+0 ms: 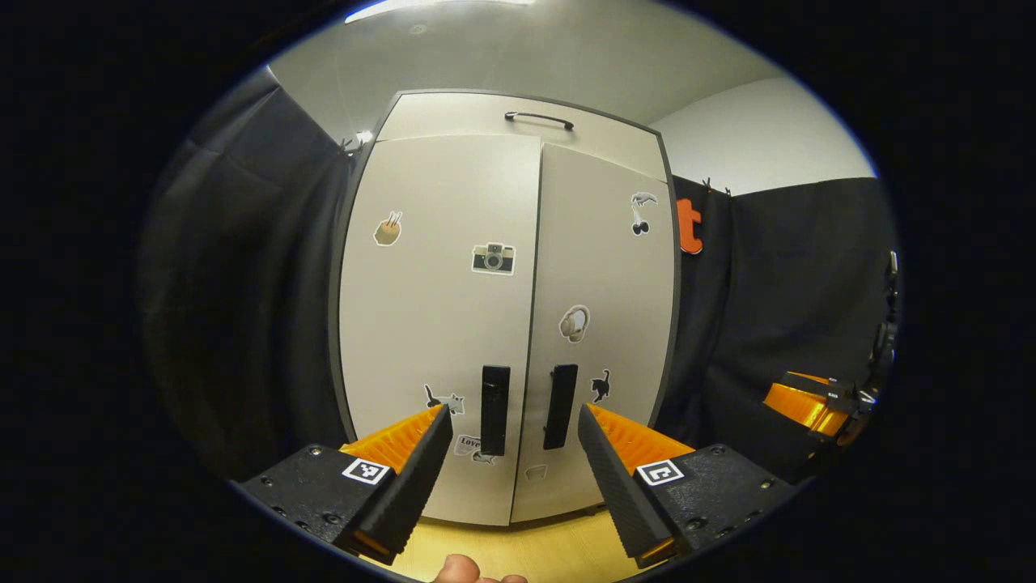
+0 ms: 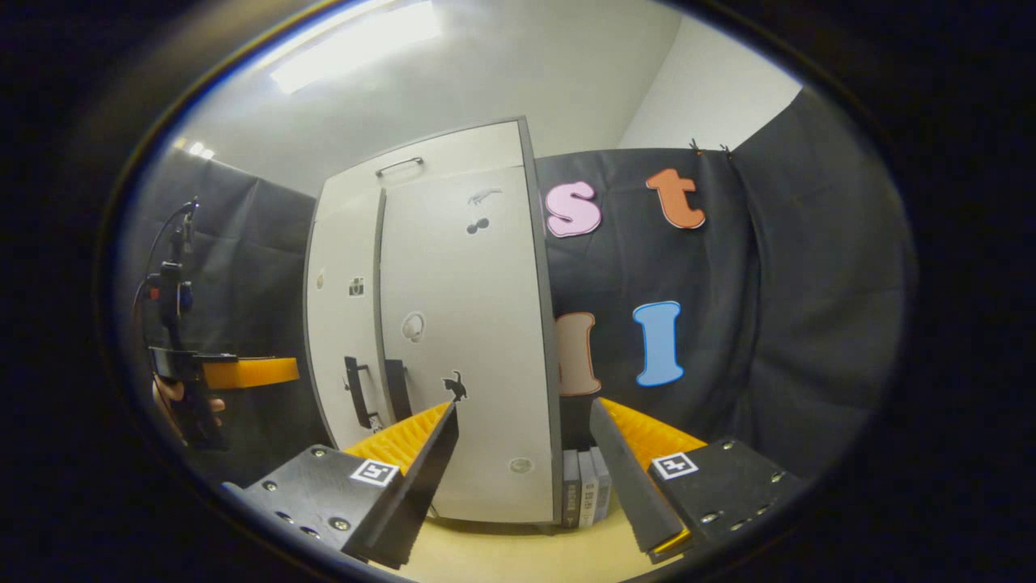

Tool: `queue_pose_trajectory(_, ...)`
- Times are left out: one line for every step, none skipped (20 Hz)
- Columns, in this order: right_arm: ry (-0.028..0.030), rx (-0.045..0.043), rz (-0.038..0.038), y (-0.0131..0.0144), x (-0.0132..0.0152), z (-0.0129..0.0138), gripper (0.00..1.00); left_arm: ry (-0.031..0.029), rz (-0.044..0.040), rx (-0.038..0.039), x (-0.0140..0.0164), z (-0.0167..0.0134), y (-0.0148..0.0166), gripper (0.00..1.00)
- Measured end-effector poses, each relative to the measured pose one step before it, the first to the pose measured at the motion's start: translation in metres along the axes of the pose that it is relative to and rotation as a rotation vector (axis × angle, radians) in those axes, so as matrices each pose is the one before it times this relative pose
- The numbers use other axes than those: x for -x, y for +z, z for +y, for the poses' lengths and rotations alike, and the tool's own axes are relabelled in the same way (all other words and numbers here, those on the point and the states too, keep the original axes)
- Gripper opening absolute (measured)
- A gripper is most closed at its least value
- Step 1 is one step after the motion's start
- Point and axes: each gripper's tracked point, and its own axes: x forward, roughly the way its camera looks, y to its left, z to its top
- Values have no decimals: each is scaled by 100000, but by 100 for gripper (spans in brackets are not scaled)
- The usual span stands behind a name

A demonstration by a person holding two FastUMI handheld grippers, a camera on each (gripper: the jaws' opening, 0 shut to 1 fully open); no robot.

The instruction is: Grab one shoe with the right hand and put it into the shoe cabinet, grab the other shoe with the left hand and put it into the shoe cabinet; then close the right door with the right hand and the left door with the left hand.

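Both pale grey sticker-covered cabinet doors (image 1: 510,324) sit flush; left gripper (image 1: 511,453) and right gripper (image 2: 522,470) gape apart, holding nothing.

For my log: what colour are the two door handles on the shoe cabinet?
Black. Both door handles on the shoe cabinet show best in the left gripper view.

Both pale grey doors of the tall shoe cabinet (image 1: 502,316) stand shut, blocking its inside. Bare wooden floor (image 1: 518,551) lies open before it.
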Motion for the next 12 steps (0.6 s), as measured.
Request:
queue_pose_trajectory(-379, 417, -598, 290, 213, -319, 98, 1169, -667, -166, -10, -56, 141, 91)
queue_pose_trajectory(-405, 424, -649, 294, 114, -349, 98, 798, -672, 163, 24, -176, 167, 95)
queue_pose_trajectory(-413, 322, -591, 236, 93, -441, 98, 317, -387, 605, 68, -275, 136, 95)
queue_pose_trajectory(-276, 216, -605, 269, 55, -385, 98, 14, -317, 665, -65, -337, 77, 95)
queue_pose_trajectory(-207, 101, -543, 236, -12, -267, 98, 40, -14, 753, 21, -333, -9, 95)
queue_pose_trajectory(-105, 15, -461, 207, 72, -313, 98, -80, -10, 618, -55, -292, 30, 95)
queue_pose_trajectory(-69, -6, -368, 75, 97, -372, 98, 45, -50, 635, -45, -232, -19, 95)
queue_pose_trajectory(-52, 15, -285, 151, 23, -259, 98, -76, 116, 441, 26, -292, -27, 95)
queue_pose_trajectory(-28, 91, -156, 35, 189, -261, 98, -4, 322, 324, 72, -171, -41, 95)
queue_pose_trajectory(-25, 38, -109, 17, 93, -184, 98, 387, 8, 142, 18, -123, 34, 99)
queue_pose_trajectory(86, 32, -83, 44, 101, -150, 98, 111, 193, 85, 51, -67, -85, 95)
queue_pose_trajectory(98, 57, -55, 17, 40, -118, 98, 83, 76, 21, 72, -157, 17, 99)
